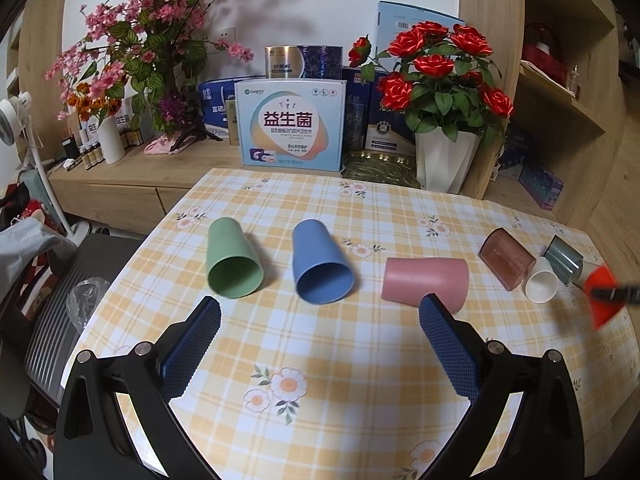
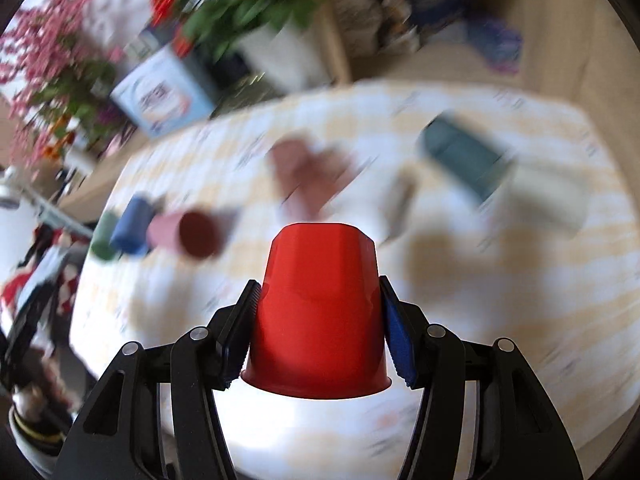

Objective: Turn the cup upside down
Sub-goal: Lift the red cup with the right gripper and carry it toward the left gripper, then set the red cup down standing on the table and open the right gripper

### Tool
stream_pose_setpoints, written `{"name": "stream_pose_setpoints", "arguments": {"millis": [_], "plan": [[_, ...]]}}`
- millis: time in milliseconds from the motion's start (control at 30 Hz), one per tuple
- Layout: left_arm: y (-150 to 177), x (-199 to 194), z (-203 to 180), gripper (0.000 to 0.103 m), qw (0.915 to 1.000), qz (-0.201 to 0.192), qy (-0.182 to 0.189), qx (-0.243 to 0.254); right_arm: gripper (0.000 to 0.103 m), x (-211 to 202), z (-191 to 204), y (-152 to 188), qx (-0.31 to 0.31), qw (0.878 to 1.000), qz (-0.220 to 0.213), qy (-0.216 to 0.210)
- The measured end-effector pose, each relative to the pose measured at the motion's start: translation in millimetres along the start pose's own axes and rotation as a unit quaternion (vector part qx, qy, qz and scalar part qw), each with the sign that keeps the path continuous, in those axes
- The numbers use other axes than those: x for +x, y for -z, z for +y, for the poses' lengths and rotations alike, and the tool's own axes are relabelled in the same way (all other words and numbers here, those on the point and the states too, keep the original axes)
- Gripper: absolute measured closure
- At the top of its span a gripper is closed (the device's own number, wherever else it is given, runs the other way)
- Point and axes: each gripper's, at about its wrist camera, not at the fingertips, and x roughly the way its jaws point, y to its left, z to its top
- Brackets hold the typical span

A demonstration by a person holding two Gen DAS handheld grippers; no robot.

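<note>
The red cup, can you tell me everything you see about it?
The red cup is plain, shiny, and looks like plastic. It tapers from a wide flared rim near the camera to a narrow flat base pointing away, with faceted sides. The right gripper squeezes it, one of the fingers pressing each side. It is lifted above the checked tablecloth, touching nothing else. In the left wrist view it shows only as a red blur at the right edge.
</note>
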Motion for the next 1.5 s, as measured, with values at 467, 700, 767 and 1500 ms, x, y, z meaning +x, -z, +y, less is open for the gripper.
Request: {"name": "stream_pose_setpoints", "arguments": {"millis": [467, 700, 767, 1500], "plan": [[14, -3, 26, 0.006, 0.9996, 0.009, -0.015, -0.023, 0.047, 80, 131, 74, -0.021, 0.995, 0.081, -0.050], [16, 3, 34, 0.006, 0.9992, 0.013, -0.023, -0.031, 0.047, 97, 133, 73, -0.005, 0.997, 0.078, -0.018], [17, 4, 33, 0.006, 0.9992, 0.016, -0.023, -0.030, 0.047, 99, 131, 71, -0.004, 0.997, 0.077, -0.014], [15, -1, 21, 0.006, 0.9994, 0.018, -0.015, -0.026, 0.042, 103, 126, 76, 0.008, 0.995, 0.093, -0.019]]}}
